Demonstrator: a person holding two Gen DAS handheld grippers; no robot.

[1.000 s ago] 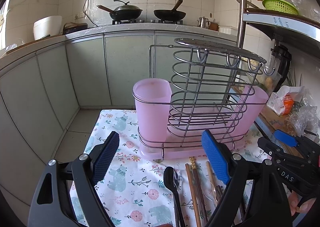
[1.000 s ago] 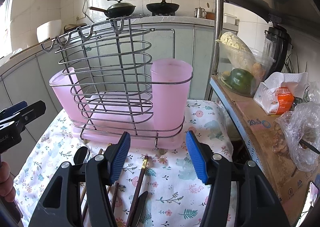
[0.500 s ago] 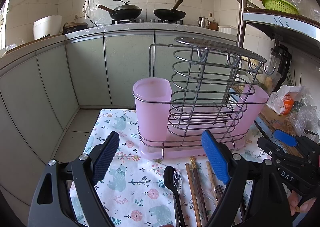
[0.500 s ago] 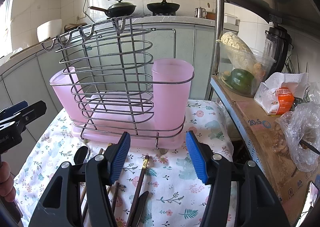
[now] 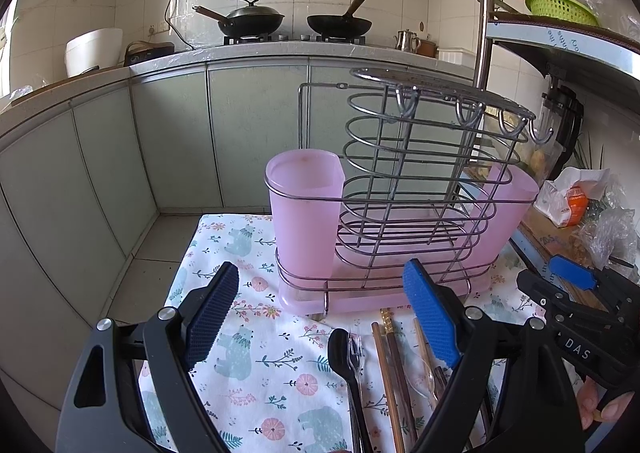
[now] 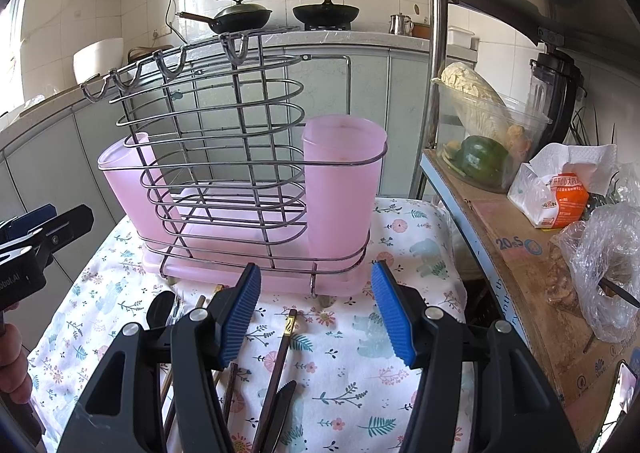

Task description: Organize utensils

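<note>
Pink plastic cups (image 5: 304,209) in the wire rack (image 6: 248,157) look empty to me, chopsticks (image 5: 394,377) and black spoon (image 5: 346,357) lie on the floral cloth (image 6: 360,365) just before it, so with my left gripper (image 5: 320,317) and right gripper (image 6: 316,309) both gaping wide and holding nothing, I judge everything remains undone.

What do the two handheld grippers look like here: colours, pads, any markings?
Both are black plastic clamp-style frames with silver rivets. The left gripper and right gripper each carry two ribbed blue pads. White lettering reading "DAS" shows on the right gripper's body in the left wrist view. No cables or sleeves are visible.
</note>
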